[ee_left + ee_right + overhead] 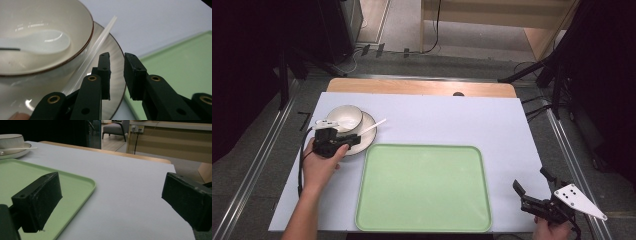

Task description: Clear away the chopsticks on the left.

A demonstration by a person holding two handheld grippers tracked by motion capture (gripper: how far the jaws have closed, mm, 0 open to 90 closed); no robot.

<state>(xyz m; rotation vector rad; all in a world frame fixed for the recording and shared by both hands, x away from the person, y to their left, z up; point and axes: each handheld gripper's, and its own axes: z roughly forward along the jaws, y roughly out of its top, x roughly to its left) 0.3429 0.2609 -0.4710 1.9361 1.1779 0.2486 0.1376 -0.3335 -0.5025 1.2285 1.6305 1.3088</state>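
bowl [47, 22]: top and left side cut off by the left gripper view's edge; its foot is hidden behind its own wall.
spoon [42, 43]: handle runs out past the left edge of that view.
saucer [113, 60]: near rim hidden behind the jaws of the left gripper [117, 58].
chopstick [97, 47]: lower end blurred and lost behind those jaws.
tray [75, 182]: left part cut off in the right gripper view.
right gripper [532, 187]: hand below it cut by the high view's bottom edge.
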